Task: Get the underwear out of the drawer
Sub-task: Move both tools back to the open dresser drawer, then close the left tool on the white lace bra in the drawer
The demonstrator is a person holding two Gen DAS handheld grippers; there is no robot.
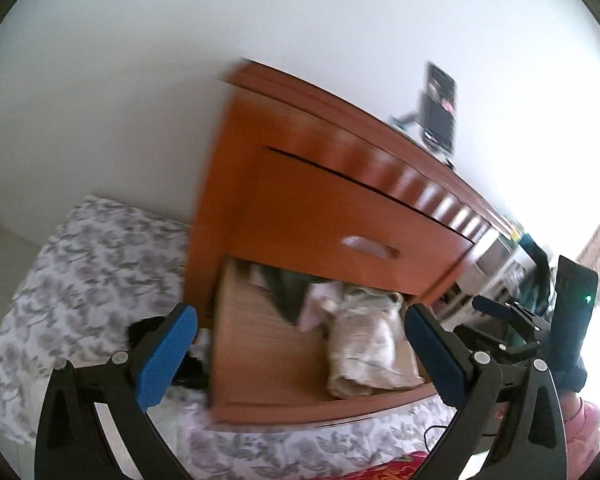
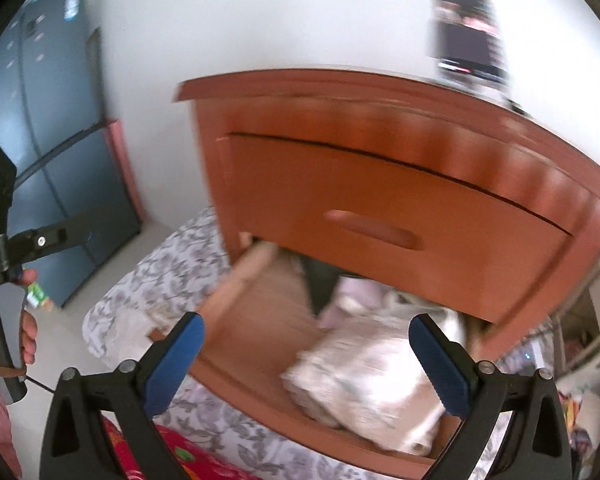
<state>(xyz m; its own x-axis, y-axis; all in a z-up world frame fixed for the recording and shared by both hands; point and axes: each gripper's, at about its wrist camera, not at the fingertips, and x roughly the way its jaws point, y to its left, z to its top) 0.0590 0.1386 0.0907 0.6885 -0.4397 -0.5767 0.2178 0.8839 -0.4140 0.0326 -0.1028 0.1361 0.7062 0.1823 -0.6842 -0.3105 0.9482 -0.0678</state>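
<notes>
The lower drawer (image 1: 260,344) of an orange-brown nightstand stands pulled out over the bed. Inside lie a pale folded cloth (image 1: 364,352), a dark green garment (image 1: 290,292) and a pinkish cloth (image 1: 320,304). My left gripper (image 1: 300,320) hovers open in front of the drawer, holding nothing. In the right wrist view the same drawer (image 2: 260,320) shows the pale cloth (image 2: 364,380) and the dark garment (image 2: 320,280). My right gripper (image 2: 306,324) is open above the drawer's front, empty. A black item (image 1: 146,328) lies on the bed behind the left finger.
The upper drawer is shut, with a slot handle (image 1: 370,246). A phone on a stand (image 2: 468,36) sits on the nightstand top. The floral bedsheet (image 1: 80,272) spreads left and below, with red cloth (image 2: 140,452) near. A blue-grey wardrobe (image 2: 52,140) stands far left.
</notes>
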